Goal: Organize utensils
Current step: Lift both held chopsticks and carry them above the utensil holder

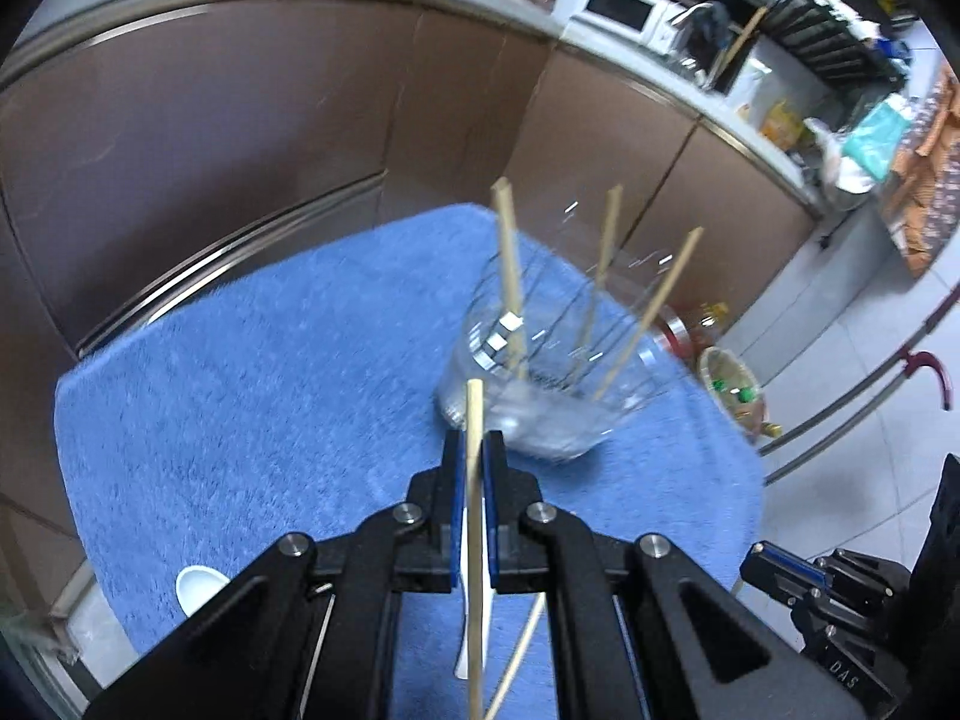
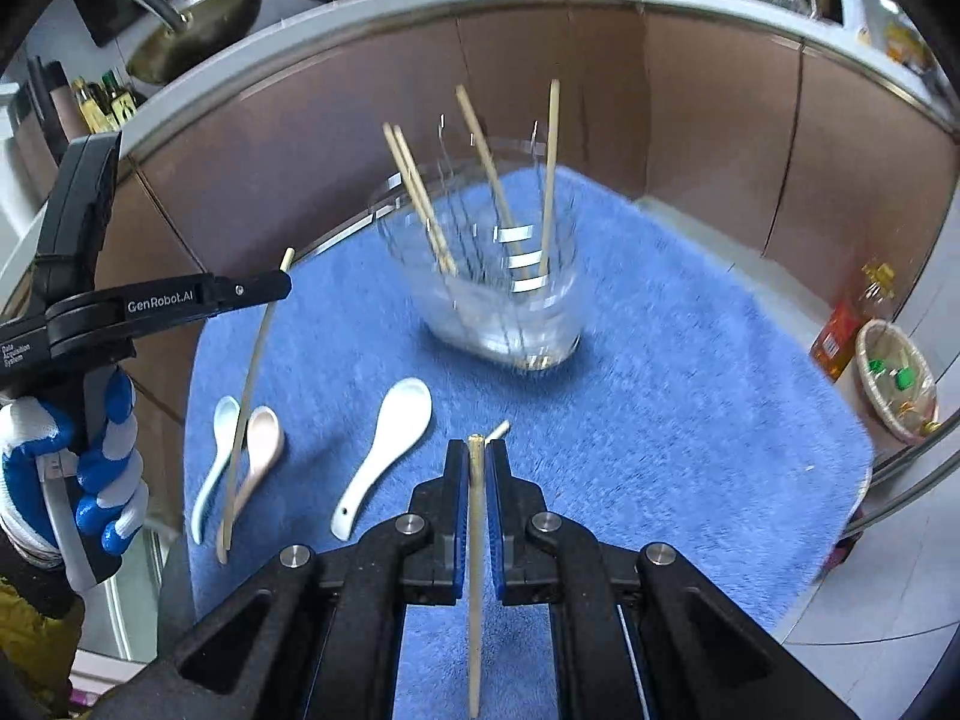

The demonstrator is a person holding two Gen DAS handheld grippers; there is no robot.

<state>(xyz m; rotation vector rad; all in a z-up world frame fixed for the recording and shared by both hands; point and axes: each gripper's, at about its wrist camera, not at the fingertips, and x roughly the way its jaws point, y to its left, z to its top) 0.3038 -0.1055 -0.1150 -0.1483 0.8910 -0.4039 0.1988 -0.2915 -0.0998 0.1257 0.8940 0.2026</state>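
In the left wrist view my left gripper (image 1: 474,439) is shut on a wooden chopstick (image 1: 474,408) that sticks up past its jaws. Just beyond it stands a clear glass jar (image 1: 528,402) with several chopsticks leaning inside. My right gripper (image 2: 476,449) is likewise shut on a chopstick (image 2: 475,540), raised above the blue towel (image 2: 660,420). The right wrist view shows the jar (image 2: 510,312) ahead and the left gripper (image 2: 264,289) at the left, its chopstick (image 2: 249,408) hanging down. Three spoons lie on the towel: pale blue (image 2: 216,456), pink (image 2: 261,447) and white (image 2: 384,450). A loose chopstick (image 2: 499,429) lies by the right jaws.
Brown cabinet fronts (image 2: 690,120) curve behind the towel-covered table. A basket (image 2: 894,378) and an oil bottle (image 2: 840,330) stand on the floor at the right. A gloved hand (image 2: 90,480) grips the left tool. A microwave (image 1: 624,9) sits on the counter.
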